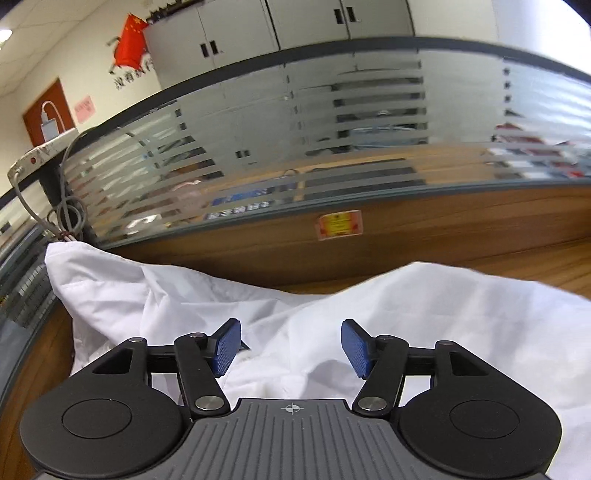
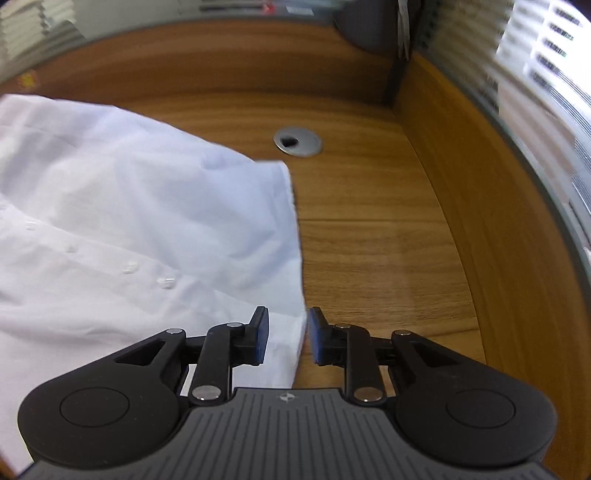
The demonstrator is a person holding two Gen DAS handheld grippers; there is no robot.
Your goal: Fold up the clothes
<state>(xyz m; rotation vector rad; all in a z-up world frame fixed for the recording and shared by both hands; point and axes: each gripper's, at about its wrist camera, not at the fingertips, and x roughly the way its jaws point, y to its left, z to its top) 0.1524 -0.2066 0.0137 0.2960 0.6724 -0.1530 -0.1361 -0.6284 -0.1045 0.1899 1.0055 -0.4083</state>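
- White shirt (image 2: 122, 206): thin, crumpled white cloth, lying on the wooden desk (image 2: 369, 240). A row of small clear buttons runs along one band; a straight hemmed edge falls down its right side in the right wrist view.
- Left gripper (image 1: 291, 345): blue pads spread wide, nothing between them, poised over the rumpled middle of the shirt (image 1: 332, 325).
- Right gripper (image 2: 288, 334): blue pads a narrow gap apart. The shirt's hem edge lies in that gap, beneath them; neither pad presses on it.
- Left wrist view only: one end of the cloth heaped up against the desk's corner; a striped frosted-glass partition (image 1: 332, 122) above a wooden panel; grey cabinets (image 1: 277, 26); a red flag (image 1: 131, 40); a power strip (image 1: 40, 151) with grey cables.
- Right wrist view only: the buttons, the hem, and a round metal cable grommet (image 2: 297, 141) set in the desk just beyond the shirt.
- Writing: a red-and-yellow sticker (image 1: 340, 224) on the wooden panel and dark wall lettering under the flag, both too blurred to read.
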